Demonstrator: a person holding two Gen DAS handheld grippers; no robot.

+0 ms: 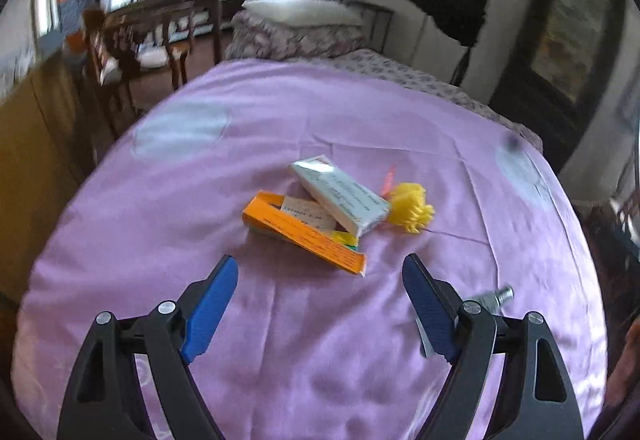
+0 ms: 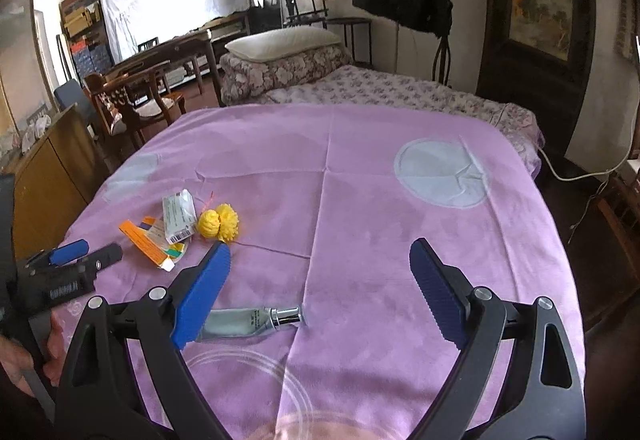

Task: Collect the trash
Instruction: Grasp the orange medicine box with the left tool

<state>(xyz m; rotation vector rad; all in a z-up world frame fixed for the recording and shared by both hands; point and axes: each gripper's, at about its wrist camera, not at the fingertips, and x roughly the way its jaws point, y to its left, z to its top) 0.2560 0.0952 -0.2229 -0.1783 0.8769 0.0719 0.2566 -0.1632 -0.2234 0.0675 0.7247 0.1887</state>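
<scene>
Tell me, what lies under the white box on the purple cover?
The white box rests tilted on the open orange box, covering part of it. Beside it lies a yellow pompom. What is inside the orange box is mostly hidden.

On the bedspread (image 2: 360, 167) before me, the long carton (image 1: 304, 230) lies at twelve o'clock of my left gripper (image 1: 320, 272). The flat box (image 1: 340, 195) rests on its far end, with the frilly ball (image 1: 412, 207) touching at two o'clock. The tube (image 2: 256, 320) lies at seven o'clock between my right gripper's (image 2: 320, 260) fingers, pillow (image 2: 280, 39) far behind.
</scene>
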